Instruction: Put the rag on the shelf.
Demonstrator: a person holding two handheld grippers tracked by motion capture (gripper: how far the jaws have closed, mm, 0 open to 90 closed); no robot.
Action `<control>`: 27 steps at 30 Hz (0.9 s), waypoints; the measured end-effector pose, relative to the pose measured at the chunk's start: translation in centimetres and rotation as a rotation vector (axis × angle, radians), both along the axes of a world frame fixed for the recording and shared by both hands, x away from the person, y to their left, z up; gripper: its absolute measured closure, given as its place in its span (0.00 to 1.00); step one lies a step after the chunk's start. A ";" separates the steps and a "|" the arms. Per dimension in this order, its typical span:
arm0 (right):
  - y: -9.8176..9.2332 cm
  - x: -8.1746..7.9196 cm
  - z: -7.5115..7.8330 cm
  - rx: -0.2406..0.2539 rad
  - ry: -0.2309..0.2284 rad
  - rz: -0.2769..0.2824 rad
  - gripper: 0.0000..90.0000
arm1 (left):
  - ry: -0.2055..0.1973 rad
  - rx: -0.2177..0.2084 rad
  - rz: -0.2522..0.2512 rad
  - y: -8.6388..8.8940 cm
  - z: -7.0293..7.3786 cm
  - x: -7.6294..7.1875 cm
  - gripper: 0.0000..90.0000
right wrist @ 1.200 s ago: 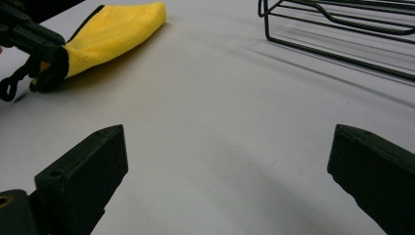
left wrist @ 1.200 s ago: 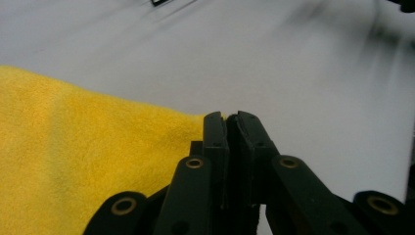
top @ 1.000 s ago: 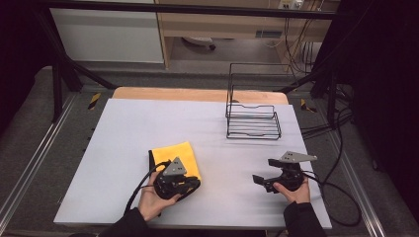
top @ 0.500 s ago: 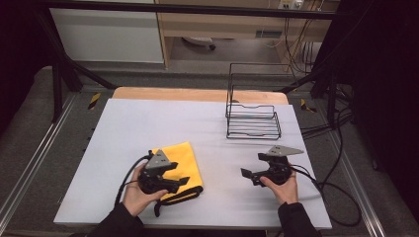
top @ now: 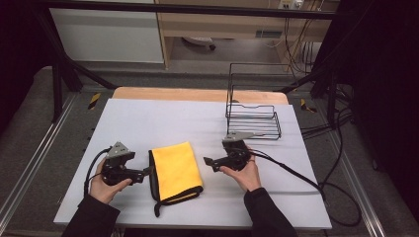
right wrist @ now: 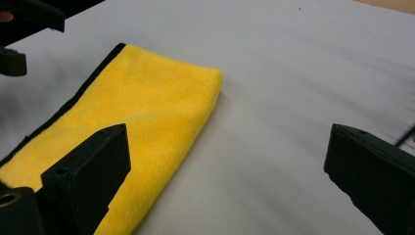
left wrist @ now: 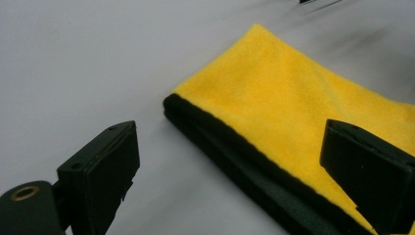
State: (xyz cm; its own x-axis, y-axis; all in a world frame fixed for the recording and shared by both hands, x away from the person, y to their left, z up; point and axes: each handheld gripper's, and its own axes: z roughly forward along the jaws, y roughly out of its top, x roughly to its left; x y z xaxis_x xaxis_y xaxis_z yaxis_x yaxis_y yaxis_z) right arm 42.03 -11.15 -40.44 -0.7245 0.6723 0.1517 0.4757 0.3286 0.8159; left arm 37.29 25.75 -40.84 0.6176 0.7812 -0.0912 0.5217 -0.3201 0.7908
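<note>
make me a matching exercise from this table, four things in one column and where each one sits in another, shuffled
Things:
1. folded yellow cloth
2. black wire rack
3. left gripper
4. right gripper

Places (high view):
A. far right part of the table, beyond the right hand
B. open, just off the cloth's black-edged left side
C. flat on the white table between the two grippers
D. open, just off the cloth's right side

Pairs: 1-C, 2-A, 3-B, 4-D

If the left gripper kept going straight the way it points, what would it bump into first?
Probably the folded yellow cloth. The left gripper, jaws open, points at the cloth's black-trimmed edge, with bare table between them.
</note>
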 end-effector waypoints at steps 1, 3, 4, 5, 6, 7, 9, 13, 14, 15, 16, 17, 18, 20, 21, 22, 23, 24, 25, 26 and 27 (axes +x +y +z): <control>0.0 0.0 0.0 0.000 0.000 0.000 0.04 | -0.002 0.002 0.005 0.4 -0.1 0.0 0.09; 1.2 0.7 -0.1 0.004 0.007 -0.002 0.07 | -0.003 0.005 0.016 1.0 -0.3 -0.1 0.08; 1.8 1.0 -0.3 0.010 0.011 0.006 0.09 | 0.002 0.002 0.021 1.2 -0.4 -0.1 0.08; 2.8 1.7 -0.6 0.014 0.024 0.008 0.14 | 0.008 -0.001 0.026 1.4 -0.6 -0.1 0.08; 3.3 2.1 -0.7 0.015 0.027 0.008 0.19 | 0.013 -0.007 0.032 1.6 -0.7 -0.1 0.09; 3.3 2.1 -0.7 0.015 0.027 0.008 0.19 | 0.015 -0.008 0.036 1.7 -0.9 -0.1 0.09; 4.5 3.3 -1.4 0.013 0.040 0.005 0.31 | 0.016 -0.004 0.043 1.9 -1.1 -0.1 0.10; 5.7 4.7 -2.3 -0.012 0.053 0.006 0.41 | 0.021 -0.006 0.058 2.1 -1.3 -0.1 0.12; 5.7 4.7 -2.3 -0.012 0.053 0.006 0.41 | 0.018 -0.006 0.058 2.1 -1.3 -0.1 0.12; 5.9 5.0 -2.6 -0.015 0.062 0.003 0.43 | 0.015 -0.004 0.057 2.1 -1.3 -0.1 0.12; 6.1 5.4 -2.9 -0.022 0.068 0.000 0.45 | 0.014 -0.003 0.058 2.1 -1.3 -0.1 0.12; 6.4 5.9 -3.3 -0.037 0.085 0.005 0.49 | 0.013 -0.001 0.060 2.1 -1.4 -0.1 0.12; 6.4 5.9 -3.3 -0.037 0.085 0.005 0.49 | 0.013 -0.002 0.063 2.2 -1.4 -0.1 0.12; 7.0 6.4 -3.8 -0.035 0.098 0.014 0.55 | 0.013 -0.003 0.066 2.2 -1.5 0.0 0.12; 7.0 6.4 -3.8 -0.035 0.098 0.014 0.55 | 0.014 -0.004 0.067 2.2 -1.5 0.0 0.12; 7.3 6.5 -4.0 -0.023 0.112 0.017 0.59 | 0.014 -0.001 0.065 2.2 -1.5 0.0 0.12; 7.3 6.5 -4.0 -0.023 0.112 0.017 0.59 | 0.014 -0.001 0.065 2.2 -1.5 0.0 0.12; 7.4 6.5 -4.2 -0.036 0.109 0.018 0.62 | 0.012 -0.002 0.065 2.2 -1.5 0.0 0.12; 7.5 6.5 -4.3 -0.044 0.114 0.018 0.64 | 0.012 -0.003 0.065 2.2 -1.5 0.0 0.12; 7.6 6.6 -4.6 -0.043 0.121 0.027 0.69 | 0.012 -0.002 0.064 2.2 -1.5 0.0 0.13; 7.6 6.6 -4.6 -0.043 0.121 0.027 0.69 | 0.012 -0.002 0.063 2.2 -1.5 0.0 0.13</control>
